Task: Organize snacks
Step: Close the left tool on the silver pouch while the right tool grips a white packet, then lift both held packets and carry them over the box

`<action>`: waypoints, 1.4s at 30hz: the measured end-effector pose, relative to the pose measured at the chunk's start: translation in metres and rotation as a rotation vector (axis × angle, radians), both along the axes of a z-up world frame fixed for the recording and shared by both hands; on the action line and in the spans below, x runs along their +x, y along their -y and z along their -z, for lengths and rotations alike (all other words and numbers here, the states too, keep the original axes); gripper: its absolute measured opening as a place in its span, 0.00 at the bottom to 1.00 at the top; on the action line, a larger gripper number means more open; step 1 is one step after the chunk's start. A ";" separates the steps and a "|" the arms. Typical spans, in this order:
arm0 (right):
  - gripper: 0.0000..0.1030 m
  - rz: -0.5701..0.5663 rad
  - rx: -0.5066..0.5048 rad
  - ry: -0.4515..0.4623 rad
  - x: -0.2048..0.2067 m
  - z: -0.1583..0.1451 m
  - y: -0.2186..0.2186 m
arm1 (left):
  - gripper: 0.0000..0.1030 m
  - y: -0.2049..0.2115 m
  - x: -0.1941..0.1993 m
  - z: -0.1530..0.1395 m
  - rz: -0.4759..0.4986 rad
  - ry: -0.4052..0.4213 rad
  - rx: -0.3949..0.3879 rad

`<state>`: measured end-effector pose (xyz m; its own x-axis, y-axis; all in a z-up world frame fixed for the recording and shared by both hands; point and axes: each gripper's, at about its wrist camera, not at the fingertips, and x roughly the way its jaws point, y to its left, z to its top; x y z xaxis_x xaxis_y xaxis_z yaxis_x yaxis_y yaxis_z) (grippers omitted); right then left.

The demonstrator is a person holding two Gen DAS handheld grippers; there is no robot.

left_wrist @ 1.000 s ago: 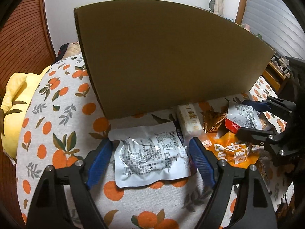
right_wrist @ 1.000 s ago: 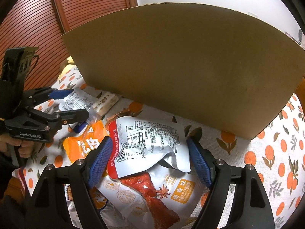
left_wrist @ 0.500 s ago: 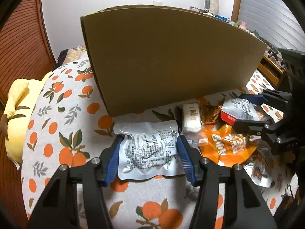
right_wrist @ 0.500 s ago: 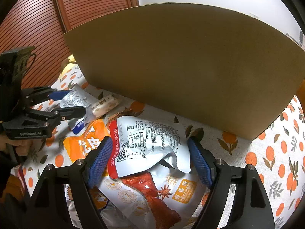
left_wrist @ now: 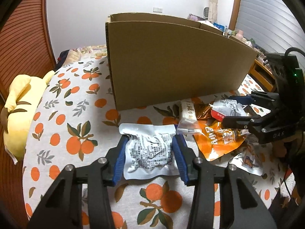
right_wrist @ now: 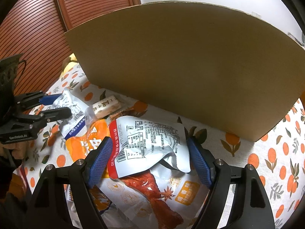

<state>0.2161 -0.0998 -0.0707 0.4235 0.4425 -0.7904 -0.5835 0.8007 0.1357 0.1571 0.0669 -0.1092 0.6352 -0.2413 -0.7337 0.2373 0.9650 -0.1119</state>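
My left gripper (left_wrist: 150,148) is shut on a crumpled silver snack packet (left_wrist: 150,150), squeezing it from both sides just above the tablecloth; it also shows in the right wrist view (right_wrist: 54,105). My right gripper (right_wrist: 148,156) is open, its blue pads on either side of a silver packet with a red edge (right_wrist: 150,139) that lies on top of a pile of snacks. The same packet shows in the left wrist view (left_wrist: 226,108). A tall cardboard box (left_wrist: 177,61) stands just behind the snacks.
An orange packet (left_wrist: 219,139), a white bar (left_wrist: 187,114) and a clear pack with a red drumstick (right_wrist: 152,190) lie in the pile on the orange-print tablecloth (left_wrist: 63,118). A yellow plush toy (left_wrist: 17,110) is at the left table edge.
My left gripper closed on the silver packet, which crumpled, and drew back and up from the box. My right gripper stayed open over the red-edged packet.
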 end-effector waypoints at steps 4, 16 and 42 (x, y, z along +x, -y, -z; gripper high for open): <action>0.79 -0.008 -0.003 -0.004 0.001 0.001 -0.004 | 0.44 -0.001 0.002 0.002 -0.002 -0.001 -0.010; 0.55 -0.026 0.050 -0.014 -0.007 -0.002 0.001 | 0.22 0.000 -0.017 -0.018 -0.007 0.074 -0.043; 0.53 0.003 0.085 0.070 -0.029 -0.016 0.011 | 0.11 0.020 -0.049 -0.044 0.003 0.164 -0.069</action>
